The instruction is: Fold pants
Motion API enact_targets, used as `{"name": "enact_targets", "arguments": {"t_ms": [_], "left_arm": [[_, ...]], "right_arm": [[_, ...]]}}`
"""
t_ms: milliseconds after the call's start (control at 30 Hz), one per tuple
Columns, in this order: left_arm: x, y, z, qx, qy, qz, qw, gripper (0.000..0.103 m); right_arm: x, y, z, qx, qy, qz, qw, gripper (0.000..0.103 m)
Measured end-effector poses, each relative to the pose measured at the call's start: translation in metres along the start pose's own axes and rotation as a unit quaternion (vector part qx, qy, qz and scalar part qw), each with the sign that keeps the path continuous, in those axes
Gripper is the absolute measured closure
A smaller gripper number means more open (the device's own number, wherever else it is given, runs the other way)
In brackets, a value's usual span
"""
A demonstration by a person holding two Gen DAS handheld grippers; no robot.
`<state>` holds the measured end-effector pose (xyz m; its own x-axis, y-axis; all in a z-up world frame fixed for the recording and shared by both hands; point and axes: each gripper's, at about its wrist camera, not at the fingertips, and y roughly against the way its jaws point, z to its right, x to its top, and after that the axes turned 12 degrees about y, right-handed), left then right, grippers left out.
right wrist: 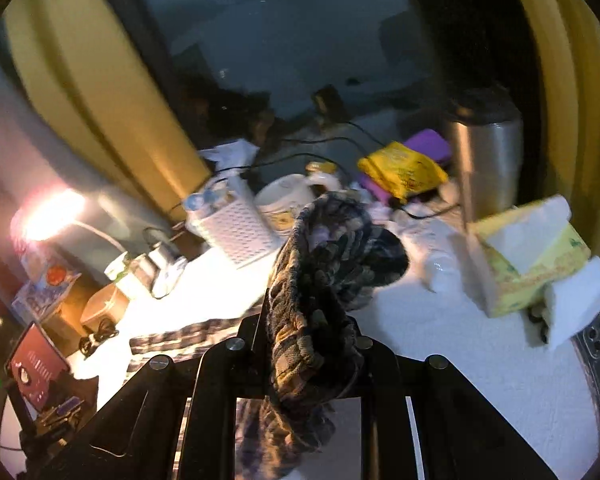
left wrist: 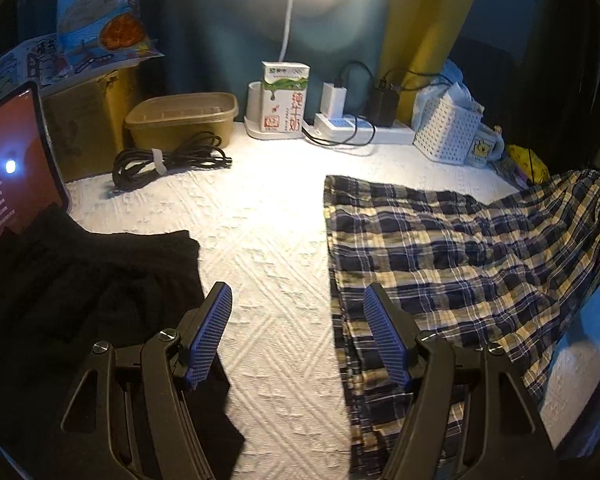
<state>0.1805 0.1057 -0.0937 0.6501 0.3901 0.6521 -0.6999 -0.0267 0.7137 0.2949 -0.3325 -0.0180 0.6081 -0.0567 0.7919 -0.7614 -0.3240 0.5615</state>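
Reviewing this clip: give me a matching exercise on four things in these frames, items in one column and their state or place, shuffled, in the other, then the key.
Items
1. plaid pants
2. left gripper
3. black garment
4. coiled black cable

States or places
A. open, nothing between its pads, over the white cover
B. lying in front of the brown tub
C. one end bunched and clamped in the right gripper
D. lying beside the tablet, at the left

Pairs: 1-C, 2-A, 3-D, 4-B
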Motion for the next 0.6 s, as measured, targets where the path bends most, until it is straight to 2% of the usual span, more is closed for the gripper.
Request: {"name": "enact_targets", "arguments": {"t_ms": [233,467,600], "left_arm": [[0.005,0.000,-0.020,-0.017,0.002,0.000,0.9998,0.035],[0.009,0.004,-0.035,-0.044,-0.013,0.007,0.9989,0.035],[0.010,0.003,-0.049,-0.055,-0.001,0.006,0.9985,0.035]], "right_arm": [[0.014,-0.001,-0.056,0.010,0.047,0.001,0.999,0.084],[0.018,-0.014,-0.115,0.019,0.098,-0.015,0.995,0.084],[0.016,-0.028,-0.152,0.029,0.127,-0.029,0.991,0.084]]}}
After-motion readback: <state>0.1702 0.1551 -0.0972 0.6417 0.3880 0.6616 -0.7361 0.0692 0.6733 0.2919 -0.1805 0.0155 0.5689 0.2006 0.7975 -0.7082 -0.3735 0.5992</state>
